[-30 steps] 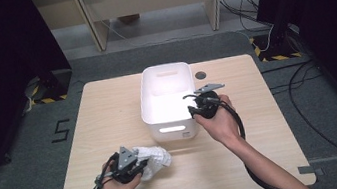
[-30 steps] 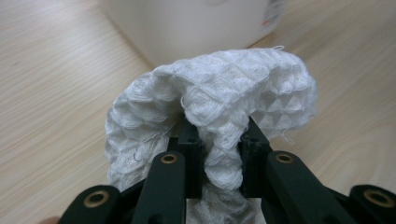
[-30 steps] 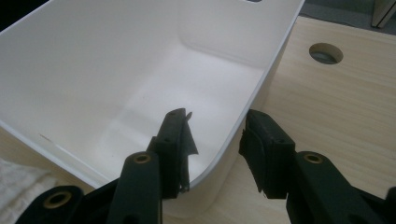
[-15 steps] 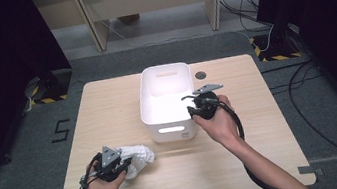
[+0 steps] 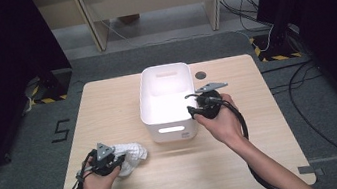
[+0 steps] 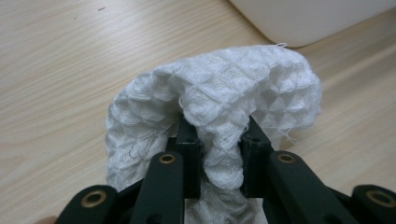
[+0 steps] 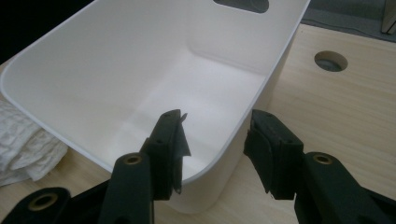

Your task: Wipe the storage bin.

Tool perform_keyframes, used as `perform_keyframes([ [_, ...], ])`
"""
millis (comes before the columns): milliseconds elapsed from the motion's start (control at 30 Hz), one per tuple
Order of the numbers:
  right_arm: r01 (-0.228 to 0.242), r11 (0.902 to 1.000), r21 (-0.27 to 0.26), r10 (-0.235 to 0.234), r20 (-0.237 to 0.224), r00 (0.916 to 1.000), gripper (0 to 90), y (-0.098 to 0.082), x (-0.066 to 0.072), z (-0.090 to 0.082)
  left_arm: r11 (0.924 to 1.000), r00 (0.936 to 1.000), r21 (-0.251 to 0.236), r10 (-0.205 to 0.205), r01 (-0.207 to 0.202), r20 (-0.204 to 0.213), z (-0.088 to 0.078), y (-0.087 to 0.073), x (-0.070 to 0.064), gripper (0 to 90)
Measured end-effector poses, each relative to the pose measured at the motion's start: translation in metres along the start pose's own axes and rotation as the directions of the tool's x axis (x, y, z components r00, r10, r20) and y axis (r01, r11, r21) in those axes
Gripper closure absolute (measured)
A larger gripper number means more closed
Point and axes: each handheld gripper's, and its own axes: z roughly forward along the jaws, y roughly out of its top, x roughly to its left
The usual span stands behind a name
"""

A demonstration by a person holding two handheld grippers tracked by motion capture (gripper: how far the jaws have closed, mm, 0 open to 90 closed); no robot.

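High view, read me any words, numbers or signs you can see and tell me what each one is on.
"5": dark numeral on the grey floor, left of the table.
No text readable on the white bin, the cloth or either gripper.

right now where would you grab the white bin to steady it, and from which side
Probably the rim of the white bin, on its long wall facing the right tool, coming from above. That wall is thin and upright, the bin is open-topped and empty, and the right tool's open jaws straddle that rim, one inside, one outside.
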Motion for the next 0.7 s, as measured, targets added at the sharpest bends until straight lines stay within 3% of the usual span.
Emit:
perform_keyframes([
  [133, -0.016, 0.9991, -0.039, 0.016, 0.001, 0.9999, 55.4, 0.003, -0.005, -0.008, 1.0, 0.9997, 0.004, -0.005, 0.005, -0.022, 0.01, 0.007, 0.01, 74.1],
  [267, -0.047, 0.9962, -0.073, 0.049, 0.028, 0.9984, 55.6, 0.001, -0.022, -0.016, 0.9999, 0.9993, 0.014, -0.008, 0.009, -0.037, 0.024, 0.019, 0.02, 74.1],
  [467, -0.068, 0.996, -0.058, 0.072, 0.062, 0.9955, 55.5, -0.006, -0.04, -0.019, 0.9996, 0.9991, 0.025, -0.015, 0.016, -0.04, 0.041, 0.027, 0.026, 73.9],
  [700, -0.096, 0.9951, -0.025, 0.098, 0.079, 0.9921, 55.6, -0.021, -0.055, -0.016, 0.9981, 0.9987, 0.055, -0.026, 0.028, -0.044, 0.057, 0.022, 0.027, 69.8],
])
